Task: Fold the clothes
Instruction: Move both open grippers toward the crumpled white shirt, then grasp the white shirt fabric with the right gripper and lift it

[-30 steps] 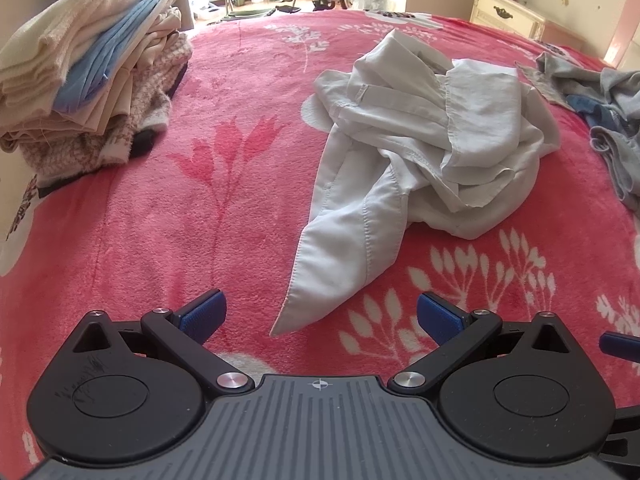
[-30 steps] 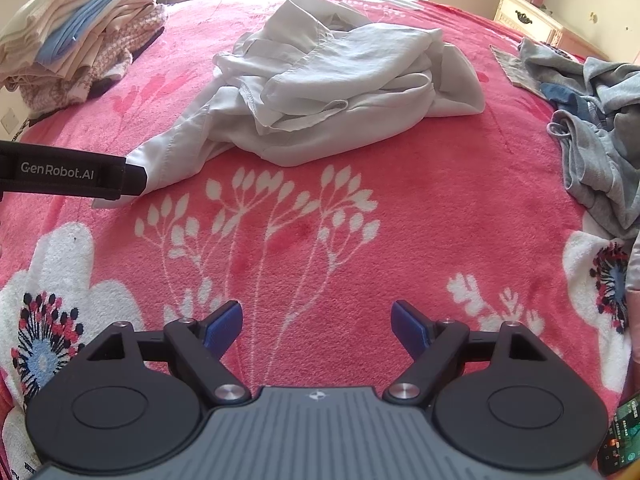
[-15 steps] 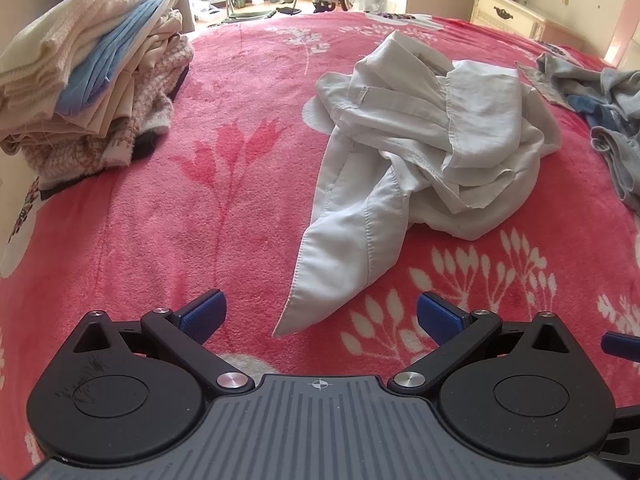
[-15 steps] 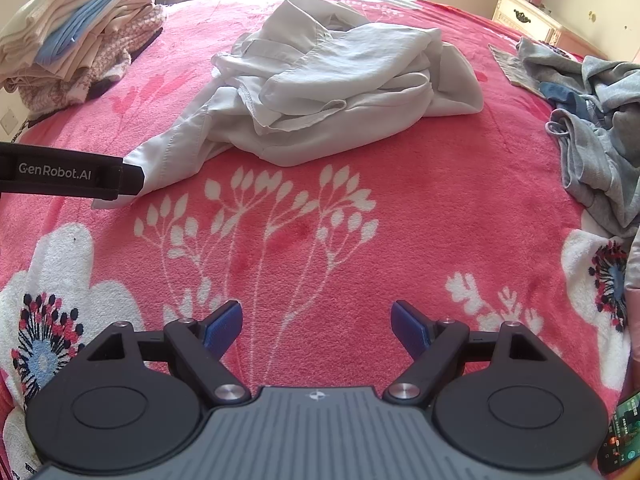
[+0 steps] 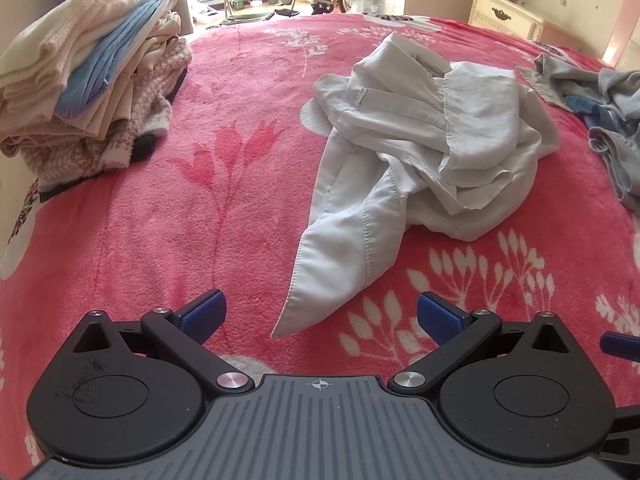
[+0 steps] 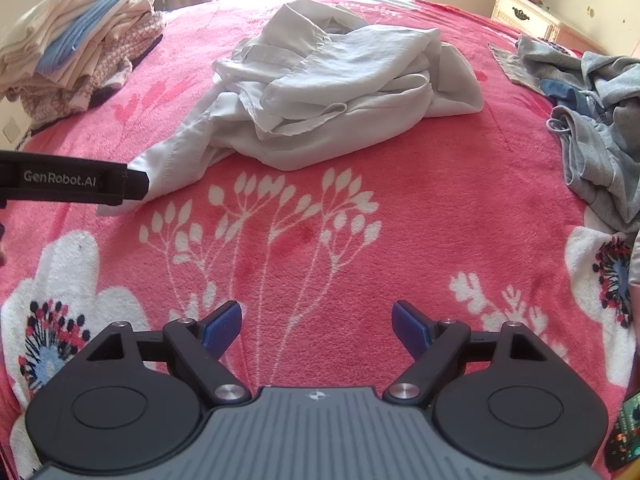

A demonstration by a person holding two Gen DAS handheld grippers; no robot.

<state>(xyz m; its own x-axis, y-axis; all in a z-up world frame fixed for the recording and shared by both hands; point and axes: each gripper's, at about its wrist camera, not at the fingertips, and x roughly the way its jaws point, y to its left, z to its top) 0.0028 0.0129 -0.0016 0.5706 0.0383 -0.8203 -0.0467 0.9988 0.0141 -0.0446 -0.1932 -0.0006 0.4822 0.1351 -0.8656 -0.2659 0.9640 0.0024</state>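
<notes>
Both grippers hover low over the pink floral blanket (image 5: pixel 200 208), and neither one holds anything. The left gripper (image 5: pixel 318 316) has its blue-padded fingers (image 5: pixel 202 314) spread wide apart, with the near tip of a sleeve (image 5: pixel 340 264) lying on the blanket between them, just ahead of the pads and not touched by either. That sleeve trails forward from the crumpled white shirt (image 5: pixel 436 136), heaped in the middle of the bed, slightly right of centre in the left view. The right gripper (image 6: pixel 316 326) is also wide open, its fingers over bare blanket and well short of the shirt (image 6: pixel 340 80). In the right view the left gripper's finger (image 6: pixel 72 182) reaches in from the left edge, its end just beside the sleeve's cuff. Far left sits a stack of folded clothes (image 5: pixel 84 92). On the right lies a loose pile of grey garments (image 6: pixel 600 120). Beyond it, a cream dresser (image 5: pixel 508 16) stands against the wall.
</notes>
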